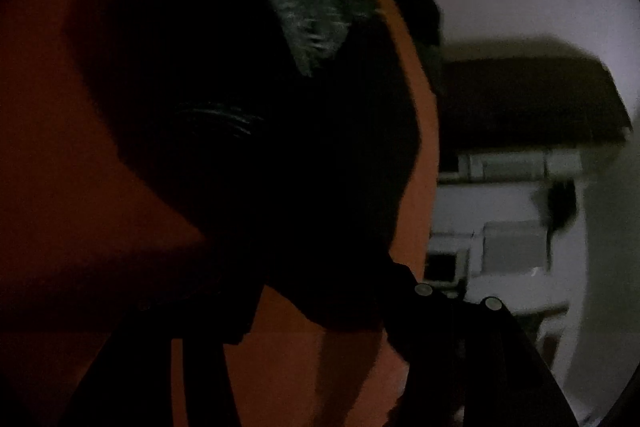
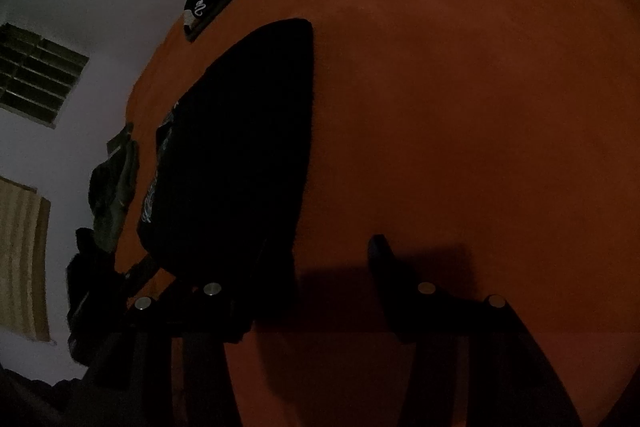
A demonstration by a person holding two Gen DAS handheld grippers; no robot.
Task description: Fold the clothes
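Where light fails — black garment (image 2: 240,155), folds indistinct, on orange bedspread (image 2: 460,99).

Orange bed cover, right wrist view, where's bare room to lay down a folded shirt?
The orange bed cover is bare right of the black printed T-shirt, up to its far edge. Crowded on the left: a black garment with a white logo along the far edge, crumpled olive clothes at the left edge.

Matt black cloth garment (image 2: 240,155) with pale print on matt orange fabric surface (image 2: 460,107)
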